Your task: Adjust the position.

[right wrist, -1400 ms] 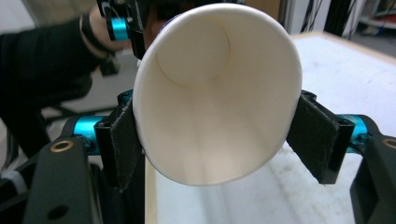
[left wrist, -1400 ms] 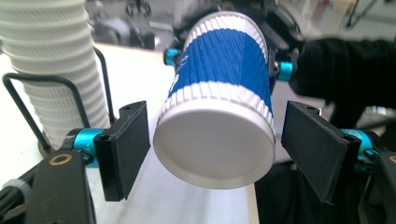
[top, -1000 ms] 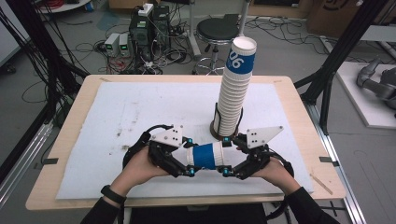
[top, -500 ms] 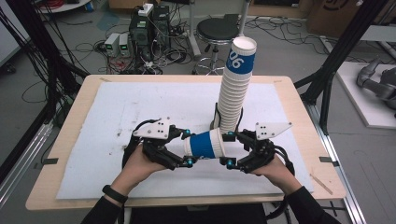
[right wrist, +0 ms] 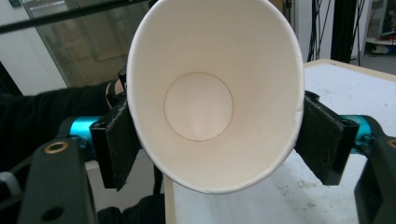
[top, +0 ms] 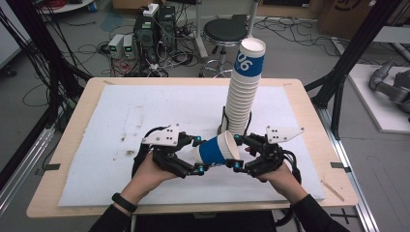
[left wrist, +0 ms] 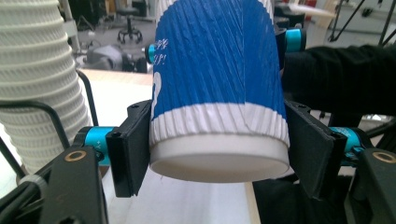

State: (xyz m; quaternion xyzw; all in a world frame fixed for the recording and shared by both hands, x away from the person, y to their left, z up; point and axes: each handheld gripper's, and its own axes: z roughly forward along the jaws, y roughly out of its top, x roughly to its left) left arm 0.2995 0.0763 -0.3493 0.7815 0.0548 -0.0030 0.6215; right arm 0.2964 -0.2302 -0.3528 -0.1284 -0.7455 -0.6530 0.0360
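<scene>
A blue and white ribbed paper cup (top: 215, 150) lies on its side in the air between my two grippers, just in front of the tall stack of white cups (top: 244, 92). My left gripper (top: 198, 154) is shut on the cup's base end; the left gripper view has the cup's base (left wrist: 219, 158) facing the camera, a jaw pressed on each side. My right gripper (top: 237, 151) is shut on the rim end. The cup's open mouth (right wrist: 210, 93) faces its camera, squeezed a little oval between the pads.
The stack stands in a black wire holder (top: 225, 121) on the white mat (top: 121, 125) that covers the wooden table (top: 309, 111). Its top cup carries a blue band. The stack (left wrist: 37, 70) rises close at the left of the left gripper view.
Both grippers have risen a little toward the stack and drawn slightly apart, so more of the cup's length shows between them. Both still hold the cup.
</scene>
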